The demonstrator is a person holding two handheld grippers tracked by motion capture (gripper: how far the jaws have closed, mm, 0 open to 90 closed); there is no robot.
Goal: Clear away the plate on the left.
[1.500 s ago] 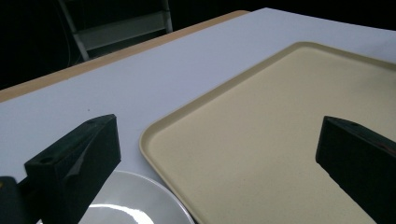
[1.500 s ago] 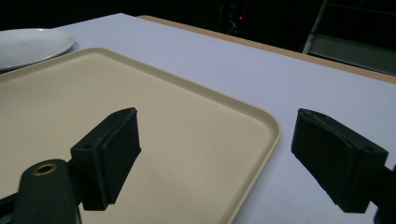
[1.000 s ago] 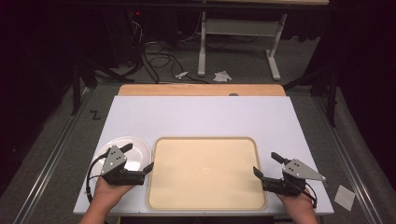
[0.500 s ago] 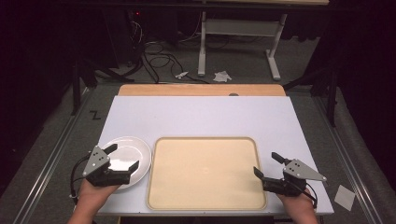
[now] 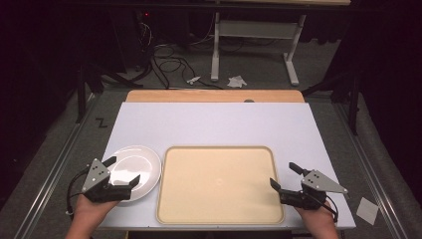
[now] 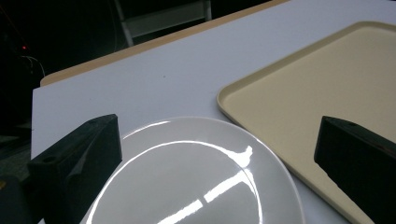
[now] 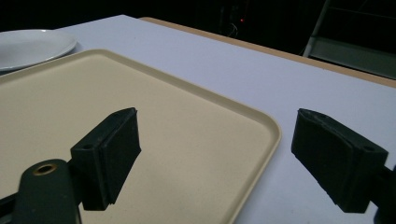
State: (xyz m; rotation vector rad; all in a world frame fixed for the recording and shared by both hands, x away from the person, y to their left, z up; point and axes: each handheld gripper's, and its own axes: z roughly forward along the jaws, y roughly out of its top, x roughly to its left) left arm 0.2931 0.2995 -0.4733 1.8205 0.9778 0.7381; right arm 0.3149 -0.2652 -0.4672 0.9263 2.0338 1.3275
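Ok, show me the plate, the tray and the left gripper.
plate (image 5: 142, 164), high view, bare centre.
tray (image 5: 219, 186), high view, flat middle.
left gripper (image 5: 122, 172), high view, midway between its open fingertips, over the plate.

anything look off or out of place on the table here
Nothing stands out. The white plate lies flat on the table beside the beige tray, which sits square and bare. No spill or damage shows. The left gripper hangs open over the plate, and the right gripper open at the tray's right edge.
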